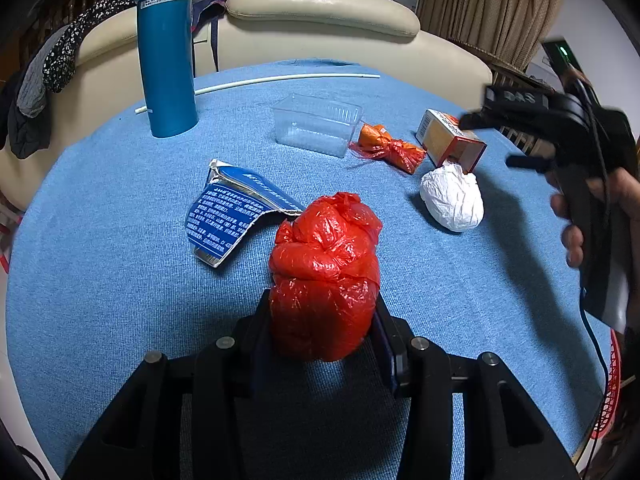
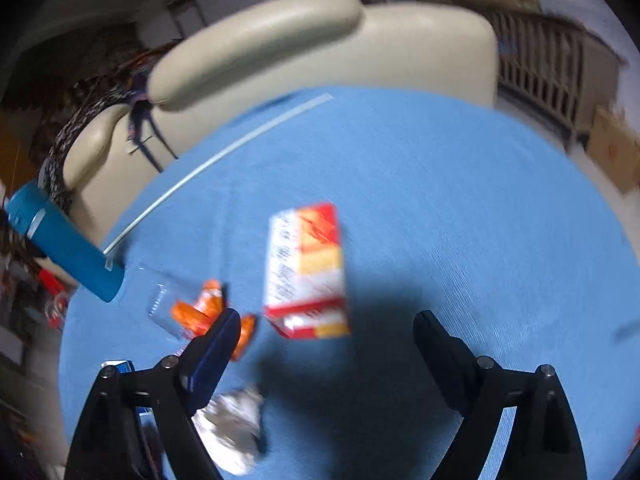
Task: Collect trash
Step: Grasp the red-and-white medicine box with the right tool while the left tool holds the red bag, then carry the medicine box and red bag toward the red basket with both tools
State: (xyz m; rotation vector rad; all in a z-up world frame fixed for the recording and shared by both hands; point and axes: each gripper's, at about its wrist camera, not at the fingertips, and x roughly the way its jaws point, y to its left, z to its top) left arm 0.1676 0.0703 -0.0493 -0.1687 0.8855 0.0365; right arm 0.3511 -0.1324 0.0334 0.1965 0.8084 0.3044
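Bystanders at your blue-clothed table

You have a tall teal flask standing upright at the far left, a thin white rod lying along the far edge behind it, and a cream sofa beyond, dark patterned clothing draped over its left end, curtains at right.

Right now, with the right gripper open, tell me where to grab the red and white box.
Grip the red and white box across its two long side faces, near the middle, coming from above. It lies flat on the blue cloth, ahead of the open right gripper, and looks narrower than the gap between the jaws.
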